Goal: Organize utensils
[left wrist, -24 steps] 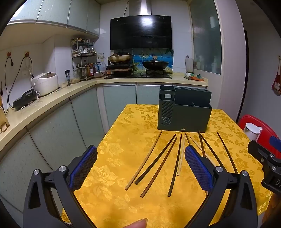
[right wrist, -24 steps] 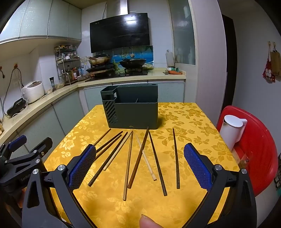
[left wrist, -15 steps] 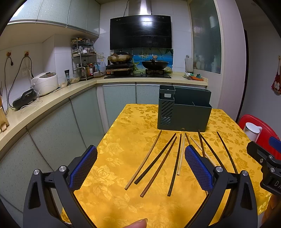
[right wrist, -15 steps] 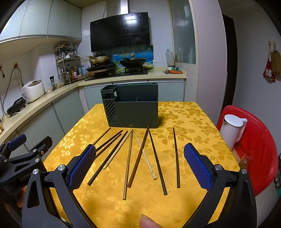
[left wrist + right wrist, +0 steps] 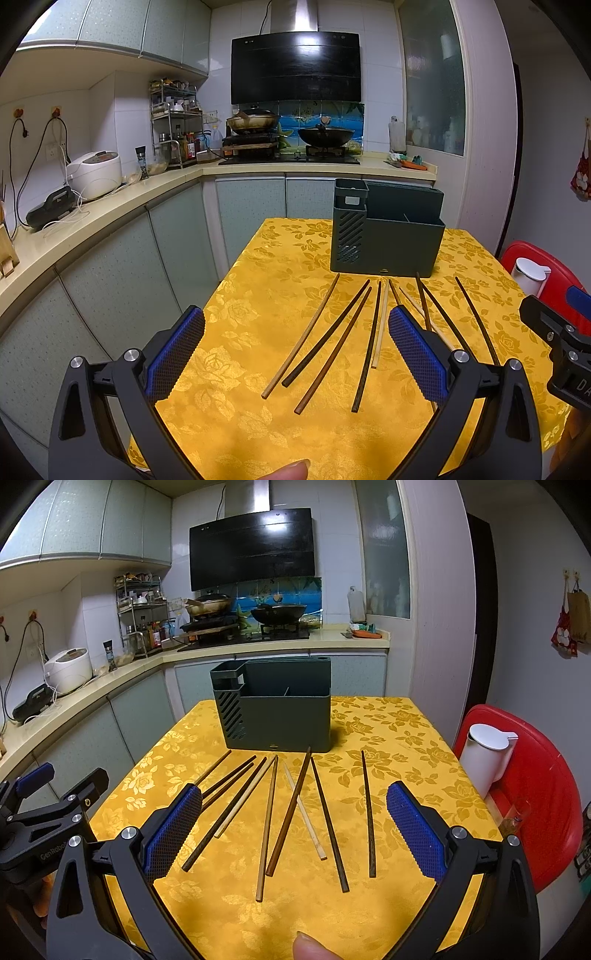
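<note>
The left gripper point(image 5: 295, 343) hangs over the near left part of the table, jaws spread wide with nothing between the blue pads point(image 5: 173, 354). The right gripper point(image 5: 293, 825) hangs beside it, equally wide and empty. Each shows at the edge of the other's view, well apart, with open air between them.

Under and ahead of both lie the chopsticks point(image 5: 284, 812), loose and fanned on the yellow floral tablecloth point(image 5: 240, 314); most point toward the holder, one pale stick crossing under a darker one. The outermost right stick point(image 5: 367, 812) lies apart from the rest. Just beyond their far tips stands the dark green utensil holder point(image 5: 280, 709), upright, with a slotted compartment on its left side.

The table's left edge drops to a narrow aisle along the cabinet fronts point(image 5: 110, 277). On the right, a red chair point(image 5: 535, 794) bearing a white kettle point(image 5: 484, 757) sits close to the table edge. Behind the holder run the counter, the stove with two woks point(image 5: 325, 134) and the black hood point(image 5: 295, 66).
</note>
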